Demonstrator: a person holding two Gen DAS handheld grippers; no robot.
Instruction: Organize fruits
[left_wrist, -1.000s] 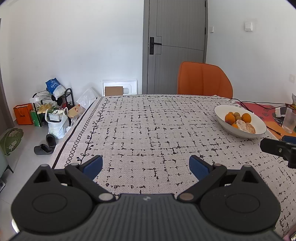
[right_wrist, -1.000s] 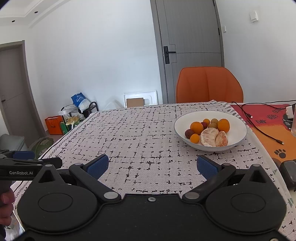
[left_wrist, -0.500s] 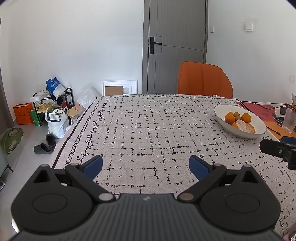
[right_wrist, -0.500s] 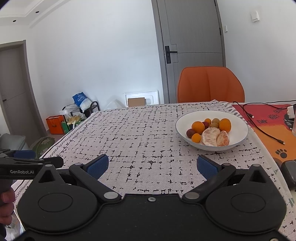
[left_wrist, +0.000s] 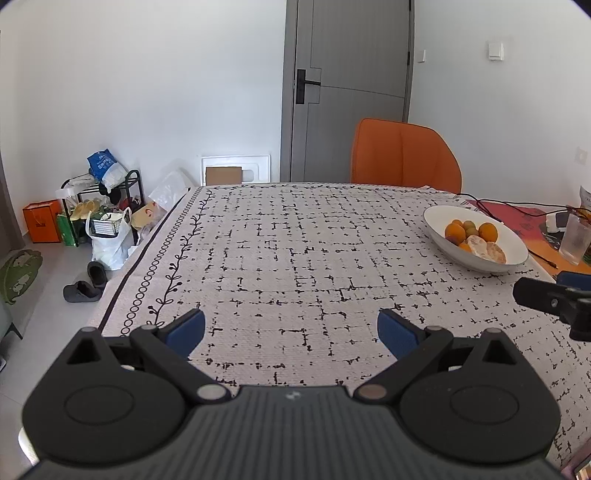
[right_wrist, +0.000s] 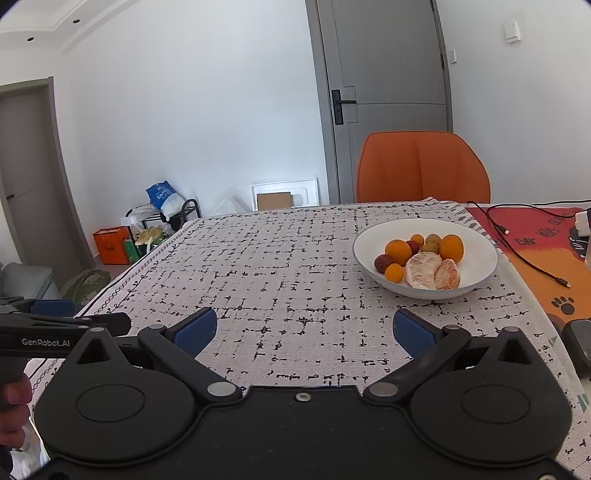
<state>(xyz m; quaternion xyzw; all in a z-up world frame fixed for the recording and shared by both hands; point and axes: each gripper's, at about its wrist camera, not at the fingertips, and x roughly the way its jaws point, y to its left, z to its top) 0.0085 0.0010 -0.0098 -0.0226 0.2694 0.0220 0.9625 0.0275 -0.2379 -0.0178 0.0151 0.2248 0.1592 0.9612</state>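
A white bowl stands on the right side of the patterned tablecloth. It holds oranges, peeled citrus segments, a dark red plum and small greenish fruits. My right gripper hovers open over the cloth, short of the bowl and to its left, with nothing between its blue pads. My left gripper is also open and empty, low over the cloth near the front edge. The left gripper's side shows at the left edge of the right wrist view.
An orange chair stands behind the table's far edge. A red and orange mat with a black cable lies right of the bowl, and a glass stands there. Bags and shoes clutter the floor left.
The right wrist view has shifted slightly, so the bowl sits a little further right in it. The left gripper has barely moved. Both grippers stay open.
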